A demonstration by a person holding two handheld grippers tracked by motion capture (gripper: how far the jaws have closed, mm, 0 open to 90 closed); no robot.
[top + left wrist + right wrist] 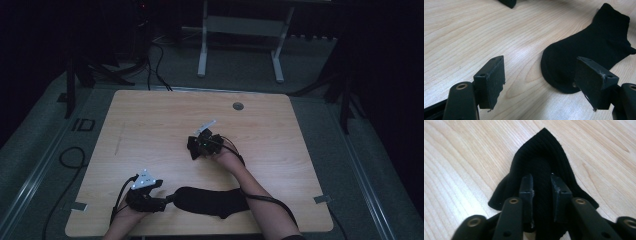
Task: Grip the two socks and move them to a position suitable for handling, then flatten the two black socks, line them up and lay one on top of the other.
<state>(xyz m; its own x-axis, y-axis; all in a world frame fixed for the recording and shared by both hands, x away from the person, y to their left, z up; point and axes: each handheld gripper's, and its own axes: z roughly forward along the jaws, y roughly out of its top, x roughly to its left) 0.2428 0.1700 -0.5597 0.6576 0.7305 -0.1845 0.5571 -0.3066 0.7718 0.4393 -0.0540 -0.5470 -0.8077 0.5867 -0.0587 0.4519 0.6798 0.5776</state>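
Right gripper view showed the right gripper [542, 185] with its jaws nearly closed on a raised fold of a black sock [543, 162]; the fabric stood pinched between the two pads, and the rest of this sock spread out beyond and on both sides of the jaws on the wooden worktop [469, 157]. Left gripper view showed the left gripper [546, 82] with its jaws standing wide apart and holding nothing. A second black sock [586, 55] lay flat on the worktop just ahead of these jaws, its rounded toe end near the right-hand jaw, without touching either pad, and its cuff pointing farther away. From the high view, the left gripper [167, 200] rested beside the toe of the second sock [210, 201] near the front edge, and the right gripper [192, 149] was near the middle of the worktop.
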